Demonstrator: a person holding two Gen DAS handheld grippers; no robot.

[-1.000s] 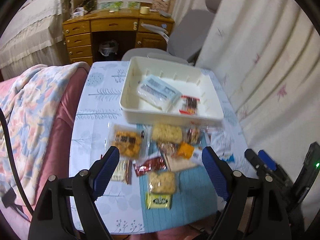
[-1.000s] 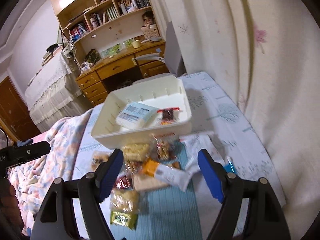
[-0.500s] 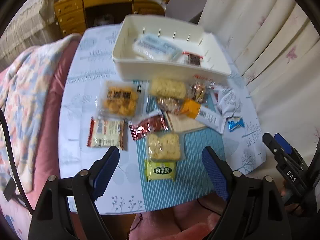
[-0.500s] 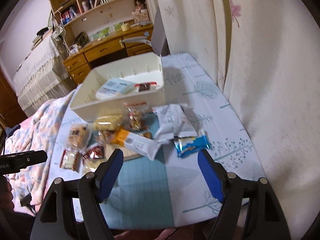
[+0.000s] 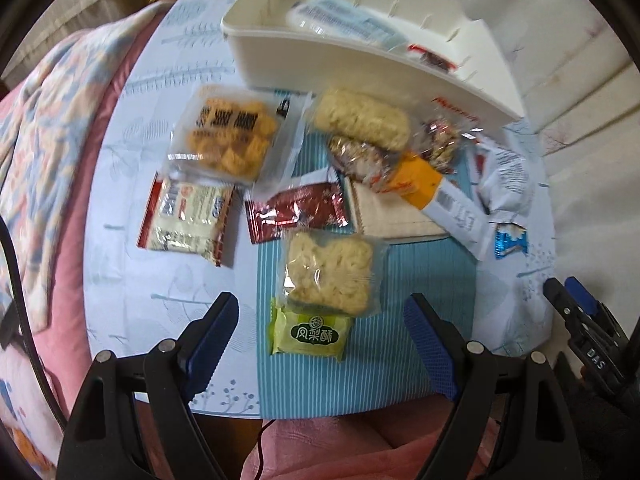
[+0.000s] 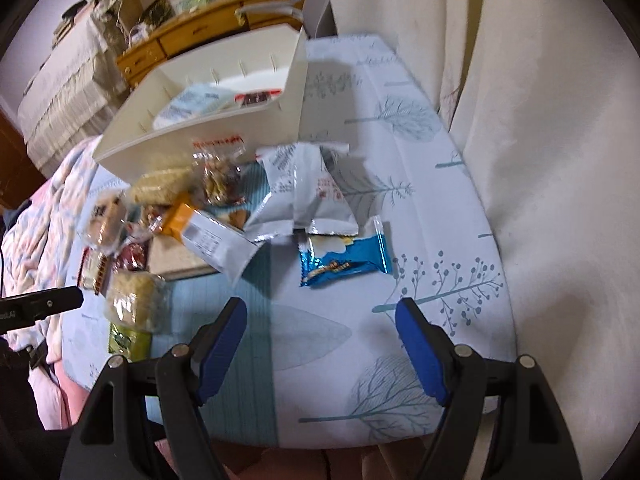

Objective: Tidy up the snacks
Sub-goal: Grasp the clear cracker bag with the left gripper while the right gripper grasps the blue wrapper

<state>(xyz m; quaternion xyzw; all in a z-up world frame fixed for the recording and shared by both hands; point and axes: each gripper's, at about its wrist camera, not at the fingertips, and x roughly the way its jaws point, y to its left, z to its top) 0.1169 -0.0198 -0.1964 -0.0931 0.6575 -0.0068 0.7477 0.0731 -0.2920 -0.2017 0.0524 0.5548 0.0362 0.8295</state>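
Several snack packets lie on a small table in front of a white bin point(image 5: 360, 60) point(image 6: 192, 136) that holds a pale blue pack point(image 5: 344, 20) and a small red-edged packet. My left gripper point(image 5: 320, 312) hangs open above a green pastry packet point(image 5: 310, 334) and a clear noodle-cake pack point(image 5: 330, 272). My right gripper point(image 6: 320, 312) is open too, just short of a blue packet point(image 6: 346, 258) and silver bags point(image 6: 304, 188). Nothing is held by either one. The other gripper's tip point(image 5: 576, 320) shows at the right edge of the left wrist view.
Orange crackers point(image 5: 230, 140), a red wrapper point(image 5: 296, 212), a cream biscuit pack point(image 5: 188, 216) and an orange-white bar point(image 5: 436, 196) crowd the tablecloth. A quilt-covered bed point(image 5: 48, 120) lies left, a curtain point(image 6: 540, 120) right, a wooden desk point(image 6: 192, 32) behind.
Both grippers have come down and tilted toward the table, so the snacks look larger and nearer. The right view has swung right, onto the blue packet. Jaws stay as wide as before.
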